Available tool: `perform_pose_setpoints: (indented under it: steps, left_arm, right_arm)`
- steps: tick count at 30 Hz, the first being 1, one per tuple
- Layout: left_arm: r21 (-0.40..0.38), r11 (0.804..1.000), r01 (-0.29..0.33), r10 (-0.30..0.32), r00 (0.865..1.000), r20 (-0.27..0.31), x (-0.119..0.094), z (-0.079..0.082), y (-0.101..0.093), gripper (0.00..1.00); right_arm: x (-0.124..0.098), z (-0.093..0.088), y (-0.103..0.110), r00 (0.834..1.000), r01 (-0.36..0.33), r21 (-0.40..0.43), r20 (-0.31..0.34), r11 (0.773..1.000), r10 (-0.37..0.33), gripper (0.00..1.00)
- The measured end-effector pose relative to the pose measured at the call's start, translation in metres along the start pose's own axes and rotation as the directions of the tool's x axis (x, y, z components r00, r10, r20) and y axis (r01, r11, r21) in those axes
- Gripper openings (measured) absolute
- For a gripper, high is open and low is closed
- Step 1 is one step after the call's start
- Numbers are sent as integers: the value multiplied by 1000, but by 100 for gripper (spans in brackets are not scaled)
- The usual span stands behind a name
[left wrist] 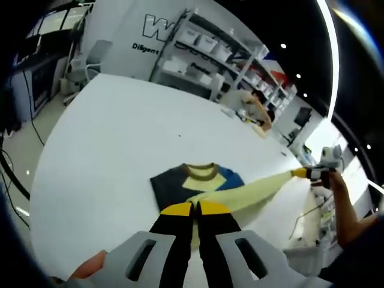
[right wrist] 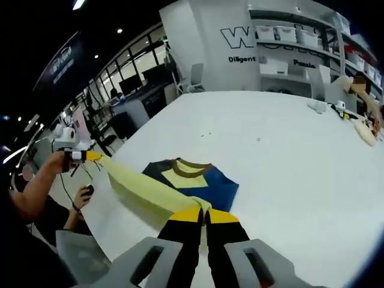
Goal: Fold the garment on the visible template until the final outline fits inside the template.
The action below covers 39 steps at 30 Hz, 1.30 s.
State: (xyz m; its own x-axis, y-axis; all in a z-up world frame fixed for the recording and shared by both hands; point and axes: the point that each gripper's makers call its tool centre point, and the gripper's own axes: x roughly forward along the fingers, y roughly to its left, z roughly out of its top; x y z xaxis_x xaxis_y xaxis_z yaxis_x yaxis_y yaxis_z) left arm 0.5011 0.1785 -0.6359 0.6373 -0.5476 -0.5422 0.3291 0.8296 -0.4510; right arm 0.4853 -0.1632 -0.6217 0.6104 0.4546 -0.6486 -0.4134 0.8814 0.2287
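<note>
White tabletop (left wrist: pixel 108 150), broad and round-edged, stands in a showroom with metal shelving (left wrist: pixel 210 51) against the far wall. White storage bins (right wrist: pixel 288 33) sit on the shelves; their contents cannot be made out.

Navy, blue and pale-yellow long-sleeved garment (left wrist: pixel 195 183) with a brown collar lies partly folded near the table's near edge. No template outline can be distinguished beneath it.

Left gripper (left wrist: pixel 195 209), black with yellow tips, has its jaws pressed together on the garment's near edge, where pale-yellow fabric meets the tips.

Right gripper (right wrist: pixel 203 214), same pattern, is likewise clamped on yellow fabric. In the left gripper view it is held off the table's edge, with one pale-yellow sleeve (left wrist: pixel 264 186) drawn out taut to it.
</note>
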Motion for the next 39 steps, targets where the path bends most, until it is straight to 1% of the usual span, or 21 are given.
perform_pose_setpoints:
  steps: [6, 10, 16, 21, 27, 31, 34, 37, 39]
  left_arm:
    - [-10, 1000, -20, 20, 1000, 4, 23, 15, 15, 0]
    - [-18, 999, -31, 31, 1000, 6, 37, 22, 24, 0]
    - [-33, 998, -44, 44, 999, -2, 59, 28, 38, 0]
    - [-44, 997, -57, 57, 998, -1, 80, 33, 49, 0]
    - [-65, 995, -70, 71, 997, 6, 104, 31, 62, 0]
    - [-66, 994, -85, 86, 996, 9, 119, 25, 72, 0]
    - [-86, 993, -84, 85, 996, 15, 127, 21, 78, 0]
    - [-125, 990, -69, 75, 996, 45, 135, 18, 83, 0]
    - [-117, 991, -73, 79, 996, 50, 140, 15, 85, 0]
  right_arm:
    - [24, 19, -16, 1000, 8, 3, 5, 1000, -8, 0]
    - [39, 29, -25, 1000, 13, 9, 13, 1000, -13, 0]
    - [58, 34, -35, 1000, 22, 16, 8, 1000, -22, 0]
    - [77, 37, -48, 999, 36, 24, 4, 999, -36, 0]
    - [98, 33, -62, 998, 56, 37, -5, 998, -56, 0]
    - [117, 25, -70, 998, 62, 37, -8, 997, -61, 0]
    - [129, 16, -77, 997, 77, 38, -11, 996, -77, 0]
    - [136, 9, -83, 996, 89, 59, -6, 994, -89, 0]
    - [142, 5, -87, 996, 88, 75, 7, 993, -89, 0]
